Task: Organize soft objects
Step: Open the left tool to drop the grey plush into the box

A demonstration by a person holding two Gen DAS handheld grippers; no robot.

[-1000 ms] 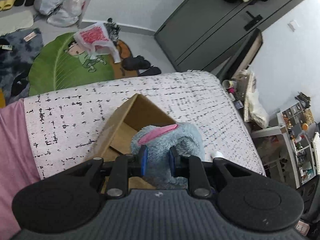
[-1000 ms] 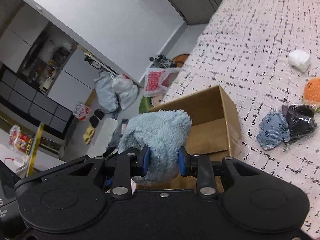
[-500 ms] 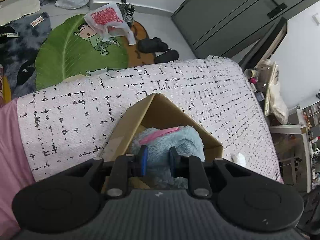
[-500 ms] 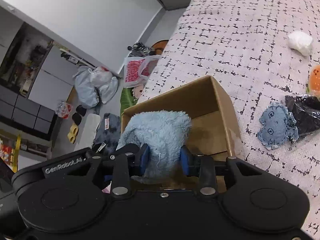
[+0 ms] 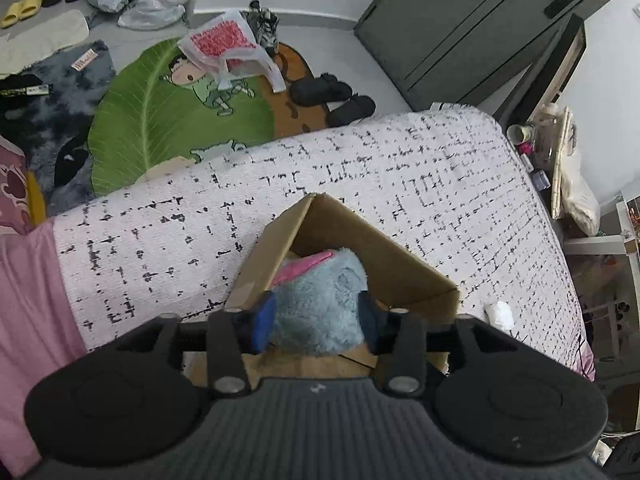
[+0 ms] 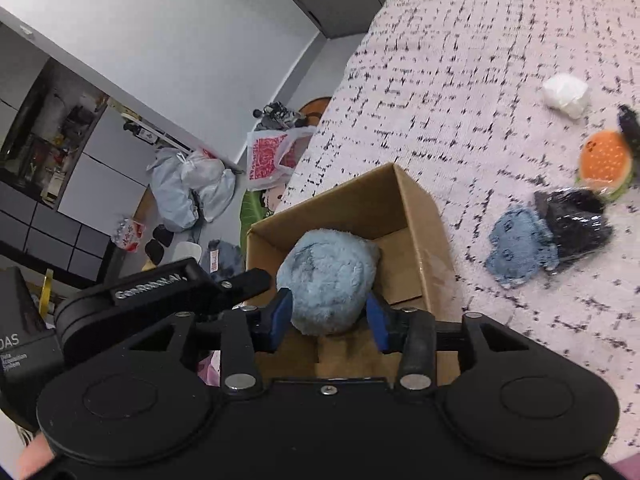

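Observation:
A fluffy blue plush toy (image 5: 320, 300) with a pink ear lies inside the open cardboard box (image 5: 376, 256) on the bed; it also shows in the right wrist view (image 6: 328, 276), within the box (image 6: 416, 224). My left gripper (image 5: 318, 320) has its jaws spread wide on either side of the plush. My right gripper (image 6: 330, 320) is likewise open around it. The left gripper's body (image 6: 168, 288) shows beside the box in the right wrist view.
On the white black-flecked bedspread (image 6: 460, 80) lie a blue fabric piece (image 6: 520, 248), a black bag (image 6: 576, 220), a burger plush (image 6: 606, 160) and a white wad (image 6: 566, 94), also seen from the left (image 5: 498, 314). The floor beyond holds a leaf rug (image 5: 160, 120), bags and shoes.
Both grippers have opened from a tight pinch on the plush. The plush has dropped lower into the box and rounded out.

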